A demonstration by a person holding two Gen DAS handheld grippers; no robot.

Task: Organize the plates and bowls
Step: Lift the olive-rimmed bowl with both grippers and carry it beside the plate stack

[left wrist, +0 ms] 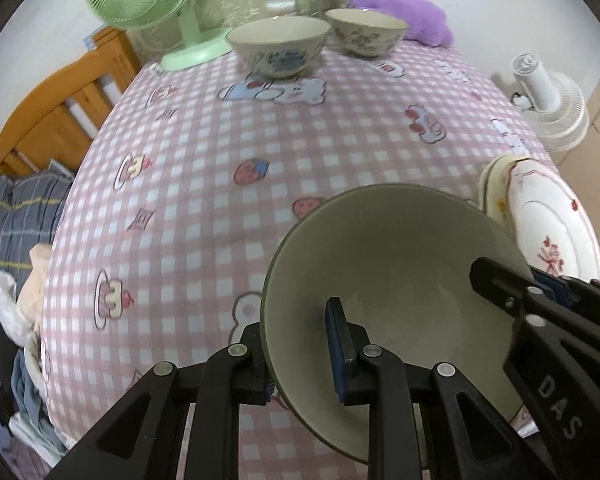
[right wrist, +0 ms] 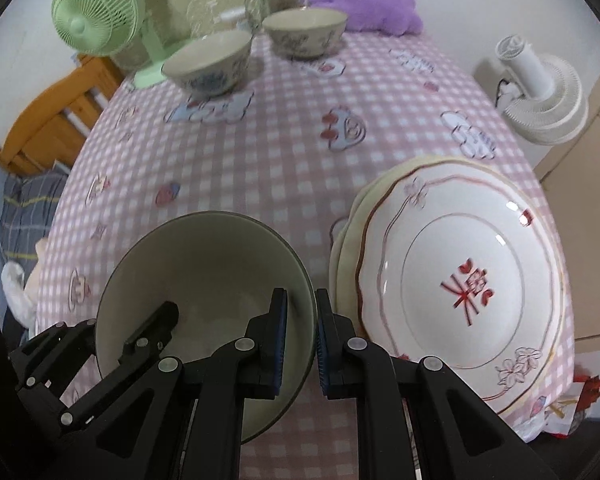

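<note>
- Plain olive-green ceramic bowl is above the pink-checked cloth-covered worktop, just beside the stacked white floral plates.
- Left tool and right tool each clamp an opposite rim.
- 2 patterned bowls stand far back.

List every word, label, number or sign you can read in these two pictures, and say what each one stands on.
"DAS": raised letters on the black plastic body of the right gripper, seen in the left wrist view.

A red Chinese-style character, too blurred to read: centre of the white scalloped ceramic plate with red and gold trim.

Nothing else is legible: the pink checked tablecloth carries cartoon pictures only.
</note>
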